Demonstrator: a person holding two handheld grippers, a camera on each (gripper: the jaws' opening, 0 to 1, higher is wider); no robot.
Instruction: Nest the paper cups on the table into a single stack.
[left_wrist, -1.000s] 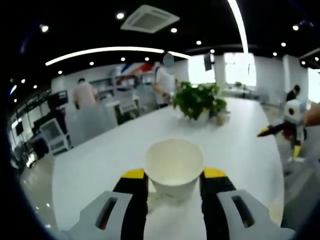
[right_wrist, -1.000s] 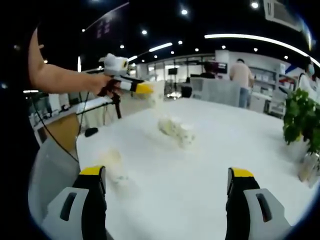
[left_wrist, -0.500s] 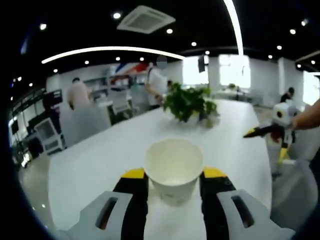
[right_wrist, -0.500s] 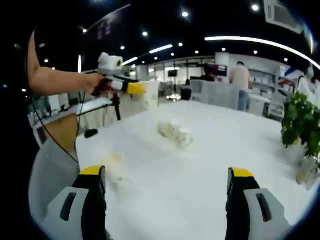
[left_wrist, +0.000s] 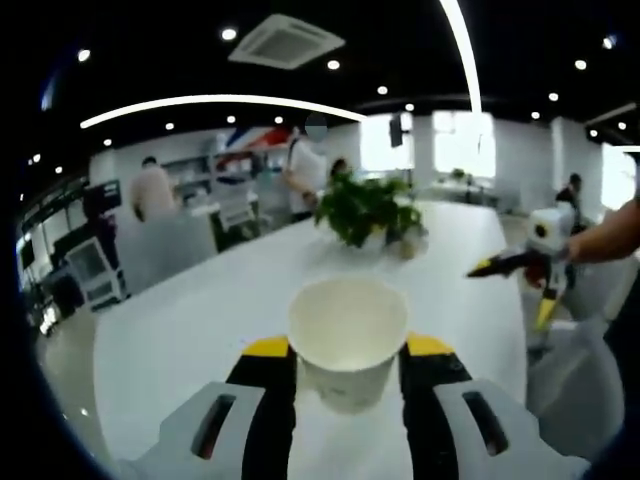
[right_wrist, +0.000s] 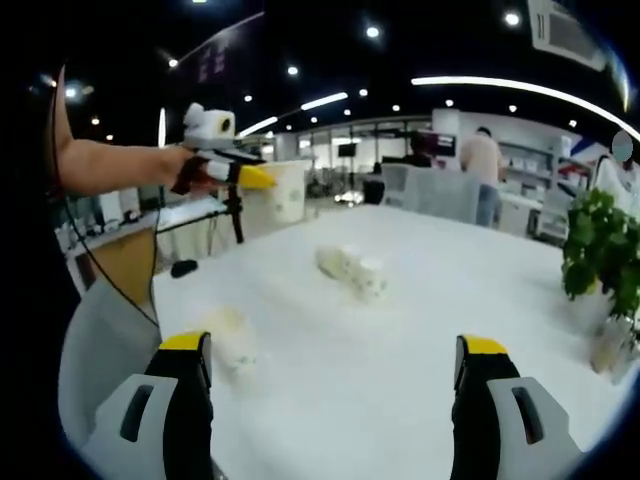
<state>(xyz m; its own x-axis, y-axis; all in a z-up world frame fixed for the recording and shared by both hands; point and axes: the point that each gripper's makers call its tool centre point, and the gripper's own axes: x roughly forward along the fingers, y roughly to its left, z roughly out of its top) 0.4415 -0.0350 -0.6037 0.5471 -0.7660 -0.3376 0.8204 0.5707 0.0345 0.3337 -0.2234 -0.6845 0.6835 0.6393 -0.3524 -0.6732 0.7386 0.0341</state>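
Note:
My left gripper (left_wrist: 346, 352) is shut on a white paper cup (left_wrist: 348, 338), held upright above the white table (left_wrist: 200, 330) with its mouth open toward me. From the right gripper view that same left gripper (right_wrist: 245, 177) and its cup (right_wrist: 287, 189) hang high at the upper left, held by a person's arm (right_wrist: 110, 163). A short lying stack of cups (right_wrist: 352, 270) rests mid-table, and another cup (right_wrist: 232, 338) lies near the front left. My right gripper (right_wrist: 335, 360) stands open above the table, nothing between its jaws. It also shows at the right (left_wrist: 500, 265) in the left gripper view.
A potted green plant (left_wrist: 372, 208) stands at the table's far end, seen also at the right edge (right_wrist: 603, 250). Chairs, desks and people stand in the office beyond. The table's near left edge (right_wrist: 160, 300) drops off to the floor.
The left gripper has carried its cup a little higher and leftward in the right gripper view. The right gripper has drifted slightly; its jaws stay wide apart.

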